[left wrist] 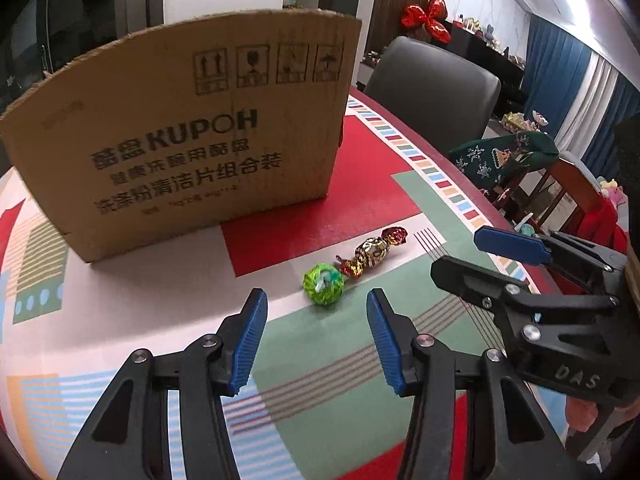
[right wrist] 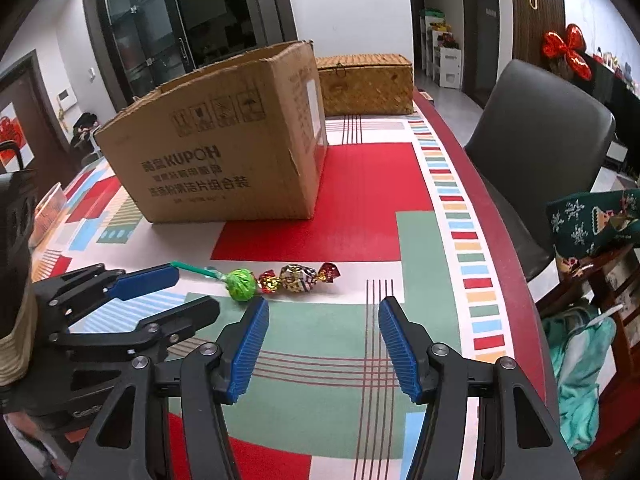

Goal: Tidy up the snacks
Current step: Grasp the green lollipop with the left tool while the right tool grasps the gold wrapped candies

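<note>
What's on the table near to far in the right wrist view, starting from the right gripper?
Right gripper → lollipop and wrapped candy, level with each other → cardboard box → wicker basket.

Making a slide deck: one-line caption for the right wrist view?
Both open grippers, right and left, face a green lollipop and wrapped candy before a cardboard box.
</note>
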{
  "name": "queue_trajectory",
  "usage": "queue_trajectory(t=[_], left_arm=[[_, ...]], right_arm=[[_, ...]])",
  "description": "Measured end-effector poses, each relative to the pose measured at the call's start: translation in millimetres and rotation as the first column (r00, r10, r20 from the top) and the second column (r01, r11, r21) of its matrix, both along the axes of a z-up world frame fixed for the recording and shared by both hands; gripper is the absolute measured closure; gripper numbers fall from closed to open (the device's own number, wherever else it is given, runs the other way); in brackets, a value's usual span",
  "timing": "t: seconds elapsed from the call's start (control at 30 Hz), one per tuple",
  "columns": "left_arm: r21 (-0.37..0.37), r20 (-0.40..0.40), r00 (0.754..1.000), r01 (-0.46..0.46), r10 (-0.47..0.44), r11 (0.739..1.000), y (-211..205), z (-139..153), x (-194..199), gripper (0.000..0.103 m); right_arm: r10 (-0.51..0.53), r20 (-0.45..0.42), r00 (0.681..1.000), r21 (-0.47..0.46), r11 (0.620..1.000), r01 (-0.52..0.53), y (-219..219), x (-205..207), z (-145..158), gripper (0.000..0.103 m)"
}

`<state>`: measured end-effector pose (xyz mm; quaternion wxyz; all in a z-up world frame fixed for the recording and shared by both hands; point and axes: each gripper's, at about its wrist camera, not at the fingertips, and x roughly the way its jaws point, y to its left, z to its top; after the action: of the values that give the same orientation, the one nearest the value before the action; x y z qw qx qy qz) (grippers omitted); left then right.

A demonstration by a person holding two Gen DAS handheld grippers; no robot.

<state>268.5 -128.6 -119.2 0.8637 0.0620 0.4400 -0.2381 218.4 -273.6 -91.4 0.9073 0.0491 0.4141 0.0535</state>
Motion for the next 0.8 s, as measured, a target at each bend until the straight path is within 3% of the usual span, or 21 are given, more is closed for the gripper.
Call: queue_trajectory(t=[0.5, 0.8], left_arm=[[-0.003, -0.063, 0.998, 0.009, -0.01, 1.0, -8.3, -22.7, 25.5, 0.076], [-0.013, -0.06, 0.997, -0.04, 0.039, 0.999, 9.5, -15.7, 22.6, 0.076]], right_arm=[[-0.017, -0.05, 0.999, 0.065, 0.998, 0.021, -4.6, 21.1, -19.9, 0.045], [0.005, -0.082, 0.997, 0.089, 0.996, 0.003, 0.5, 34.6, -30.6, 0.047]])
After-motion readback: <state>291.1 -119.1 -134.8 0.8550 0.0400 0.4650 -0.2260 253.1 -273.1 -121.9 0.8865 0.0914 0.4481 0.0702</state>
